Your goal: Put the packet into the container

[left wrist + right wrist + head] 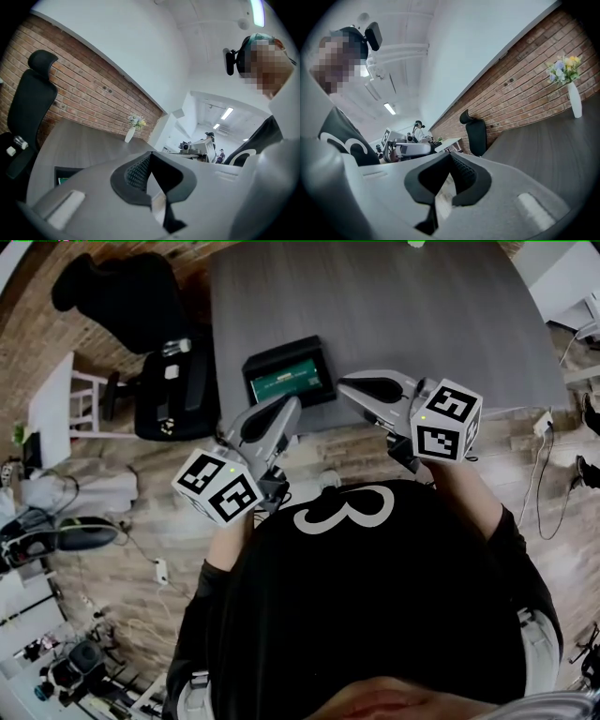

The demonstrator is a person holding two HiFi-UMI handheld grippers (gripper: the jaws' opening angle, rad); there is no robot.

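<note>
**gearhead_ro:** So where's the packet (pixel 285 384)? All I can see is something green inside the black container (pixel 281 350) at the near edge of the table (pixel 394 306).

**mik_t:** That's it, I reckon. It looks like it's lying flat on the container's floor, inside the walls. Both tools are well clear of it, held up close to the person's chest. The left gripper (pixel 284 416) has its jaws pressed together with nothing between them. The right gripper (pixel 349 387) is the same, pads meeting and empty.

**gearhead_ro:** So is there anything left to do?

**mik_t:** Not much, going by how things lie. If I were the person, I'd check that no corner of the packet rides up on the rim. If one does, I'd nudge it down with a closed tip instead of grabbing it again. I'd also keep both tools high when moving near the container. It sits close to the table's edge, so a bump could push it off.
</note>
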